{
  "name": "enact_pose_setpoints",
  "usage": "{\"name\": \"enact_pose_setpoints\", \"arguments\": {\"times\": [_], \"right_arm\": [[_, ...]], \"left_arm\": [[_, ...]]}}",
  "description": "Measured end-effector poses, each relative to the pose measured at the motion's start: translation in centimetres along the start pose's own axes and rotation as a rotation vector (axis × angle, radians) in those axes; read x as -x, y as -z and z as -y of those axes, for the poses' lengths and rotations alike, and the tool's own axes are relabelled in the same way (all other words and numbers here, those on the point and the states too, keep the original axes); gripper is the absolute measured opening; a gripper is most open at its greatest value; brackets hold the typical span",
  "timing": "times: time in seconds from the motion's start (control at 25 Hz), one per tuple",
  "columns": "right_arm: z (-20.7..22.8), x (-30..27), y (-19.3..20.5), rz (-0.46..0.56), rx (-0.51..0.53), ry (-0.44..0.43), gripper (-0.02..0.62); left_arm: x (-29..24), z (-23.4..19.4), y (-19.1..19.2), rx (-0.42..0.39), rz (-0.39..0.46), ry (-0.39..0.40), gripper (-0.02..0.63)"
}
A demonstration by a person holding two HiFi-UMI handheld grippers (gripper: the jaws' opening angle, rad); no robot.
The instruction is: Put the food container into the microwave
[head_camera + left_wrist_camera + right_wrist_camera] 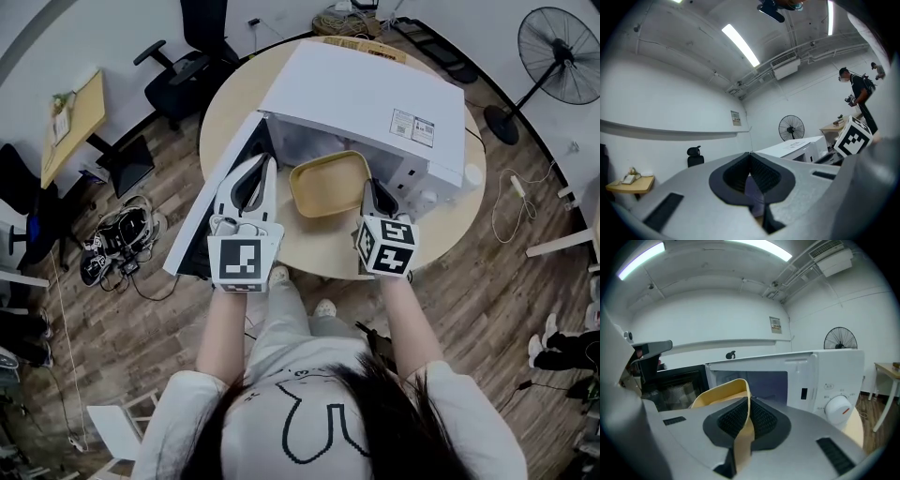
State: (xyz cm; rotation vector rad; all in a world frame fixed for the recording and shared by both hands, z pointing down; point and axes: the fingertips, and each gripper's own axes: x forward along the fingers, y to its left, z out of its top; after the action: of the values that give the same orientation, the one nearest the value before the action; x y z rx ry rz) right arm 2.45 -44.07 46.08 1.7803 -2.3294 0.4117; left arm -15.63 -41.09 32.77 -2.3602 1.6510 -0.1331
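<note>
A white microwave stands on the round wooden table with its door swung open to the left. A shallow tan food container hangs just in front of the open cavity. My right gripper is shut on its right rim. In the right gripper view the container's rim runs between the pads, with the cavity and the dial panel straight ahead. My left gripper is shut and holds nothing, beside the door's inner face and left of the container. Its jaws meet in the left gripper view.
A standing fan is on the floor at the right. An office chair and a small wooden desk are at the left, with a tangle of cables on the floor. A person stands far off.
</note>
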Motion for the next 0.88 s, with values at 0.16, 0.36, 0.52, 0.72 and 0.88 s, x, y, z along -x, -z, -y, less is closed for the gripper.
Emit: {"name": "enact_pose_setpoints", "arguments": {"times": [0.16,0.36,0.52,0.72,0.88], "right_arm": [[0.7,-1.9,0.7,-0.029,-0.103,0.009,0.040],[2.2,-4.3,1.7,-0.060,-0.266,0.060,0.038],[3.0,-6.2,2.4,-0.056,-0.317,0.133,0.038],[3.9,-8.3,2.8,-0.037,-0.388,0.211,0.038],[4.6,-9.8,3.0,-0.025,-0.422,0.241,0.038]], "left_arm": [[-0.6,0.2,0.0,-0.002,0.007,0.012,0.009],[-1.2,-0.2,0.4,-0.004,0.001,0.021,0.009],[-1.9,-1.0,0.7,-0.004,0.001,0.022,0.009],[-2.8,-1.6,0.6,-0.004,0.010,0.049,0.009],[-3.4,-1.7,0.2,0.006,0.021,0.081,0.009]]}}
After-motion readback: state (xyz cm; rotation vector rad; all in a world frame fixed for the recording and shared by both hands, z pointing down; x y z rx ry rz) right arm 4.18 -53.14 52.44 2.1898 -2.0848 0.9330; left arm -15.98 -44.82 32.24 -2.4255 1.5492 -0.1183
